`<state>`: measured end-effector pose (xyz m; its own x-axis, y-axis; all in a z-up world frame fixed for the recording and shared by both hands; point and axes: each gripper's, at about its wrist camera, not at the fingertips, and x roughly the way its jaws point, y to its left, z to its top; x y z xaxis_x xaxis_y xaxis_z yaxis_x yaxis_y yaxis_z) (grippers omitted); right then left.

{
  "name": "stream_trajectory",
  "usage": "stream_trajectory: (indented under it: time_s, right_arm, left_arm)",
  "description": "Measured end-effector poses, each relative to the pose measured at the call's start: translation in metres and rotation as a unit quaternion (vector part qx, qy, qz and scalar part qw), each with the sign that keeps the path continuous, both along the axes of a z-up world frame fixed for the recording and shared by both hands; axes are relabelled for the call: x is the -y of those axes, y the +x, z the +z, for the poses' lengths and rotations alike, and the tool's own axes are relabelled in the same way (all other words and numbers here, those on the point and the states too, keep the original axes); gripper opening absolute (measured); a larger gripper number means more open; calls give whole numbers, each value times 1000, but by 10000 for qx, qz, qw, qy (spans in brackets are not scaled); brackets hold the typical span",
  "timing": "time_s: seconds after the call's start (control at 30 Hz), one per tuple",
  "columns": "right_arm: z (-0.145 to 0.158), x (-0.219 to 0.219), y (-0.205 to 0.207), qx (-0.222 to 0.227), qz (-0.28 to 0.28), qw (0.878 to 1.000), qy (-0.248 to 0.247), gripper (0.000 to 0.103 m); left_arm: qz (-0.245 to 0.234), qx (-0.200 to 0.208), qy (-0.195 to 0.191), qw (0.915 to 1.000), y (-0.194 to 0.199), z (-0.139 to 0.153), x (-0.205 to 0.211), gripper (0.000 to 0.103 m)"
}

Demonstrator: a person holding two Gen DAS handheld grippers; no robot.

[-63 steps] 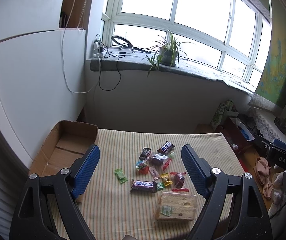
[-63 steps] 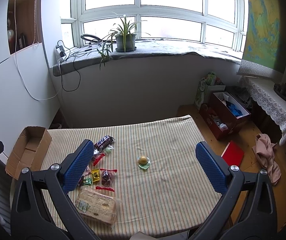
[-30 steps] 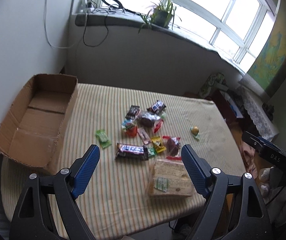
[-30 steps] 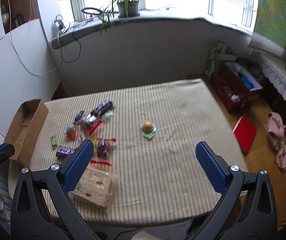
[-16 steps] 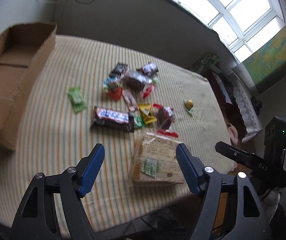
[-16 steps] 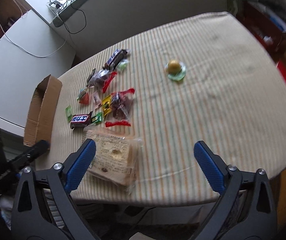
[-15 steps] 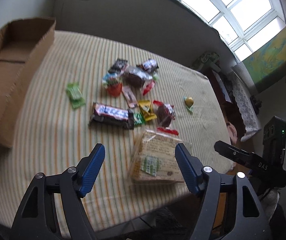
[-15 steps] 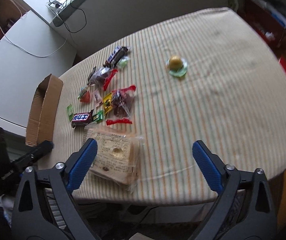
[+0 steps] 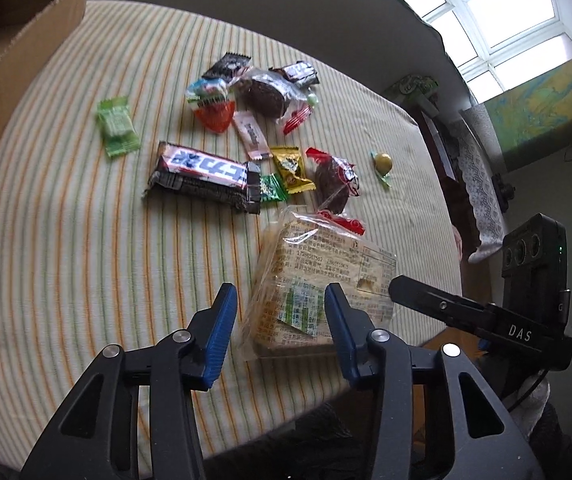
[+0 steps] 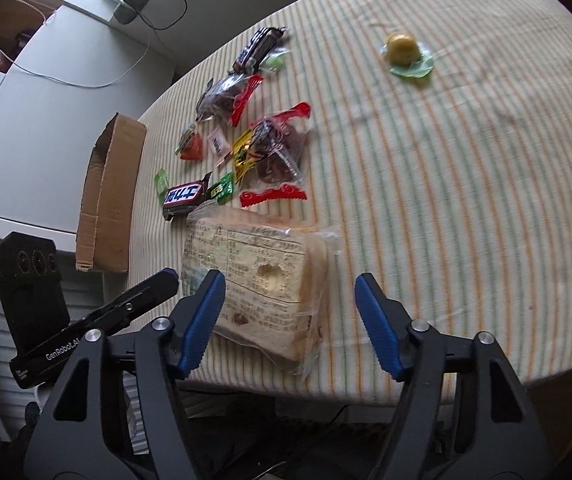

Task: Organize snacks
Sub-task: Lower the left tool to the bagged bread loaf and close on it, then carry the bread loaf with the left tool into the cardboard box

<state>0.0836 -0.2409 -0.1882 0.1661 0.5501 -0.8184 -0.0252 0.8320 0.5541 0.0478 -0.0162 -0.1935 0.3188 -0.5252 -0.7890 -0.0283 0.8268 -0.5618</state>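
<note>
A clear bag of sliced bread [image 9: 317, 268] lies near the front edge of the striped table [image 9: 66, 260]. My left gripper [image 9: 278, 300] hovers over its near left corner, jaws closing, pads not touching it. In the right wrist view the bread [image 10: 258, 272] sits between and beyond my right gripper [image 10: 289, 284], whose jaws are also closing without contact. Behind the bread lie a dark chocolate bar [image 9: 202, 176], a green candy [image 9: 117, 126] and several small wrapped snacks [image 9: 262, 96]. A yellow sweet on green wrap [image 10: 405, 52] lies alone to the right.
An open cardboard box [image 9: 14, 40] stands at the table's left end, also in the right wrist view as the box [image 10: 110, 184]. The table edge runs just under both grippers. A window, a wall hanging and floor clutter lie beyond the table.
Both grippers have sunk toward the table and tipped downward. Both pairs of jaws have narrowed. The bread bag now fills the view between them.
</note>
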Motion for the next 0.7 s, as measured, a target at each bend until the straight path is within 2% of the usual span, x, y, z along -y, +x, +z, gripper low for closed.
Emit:
stream_trajectory:
  time_s: [0.2,0.27,0.53,0.7]
  right_arm:
    - [-11,-7,2,-170,86,9998,87,62]
    - [-14,-8,2,-219,102,9996,142,57]
    - [-20,-13,5,-278,167,9992,224,56]
    - [-19,-17,7,-241,257,9993,152,56]
  left_arm:
    - [-9,-203,-21,9998,2,-11,0,44]
    - [-1,-229,-86,9997,1,-13,-1,44]
    - [-112,-210,-122,9996,5,-15,8,44]
    - [-257,-88,57,9996,5,-10,17,44]
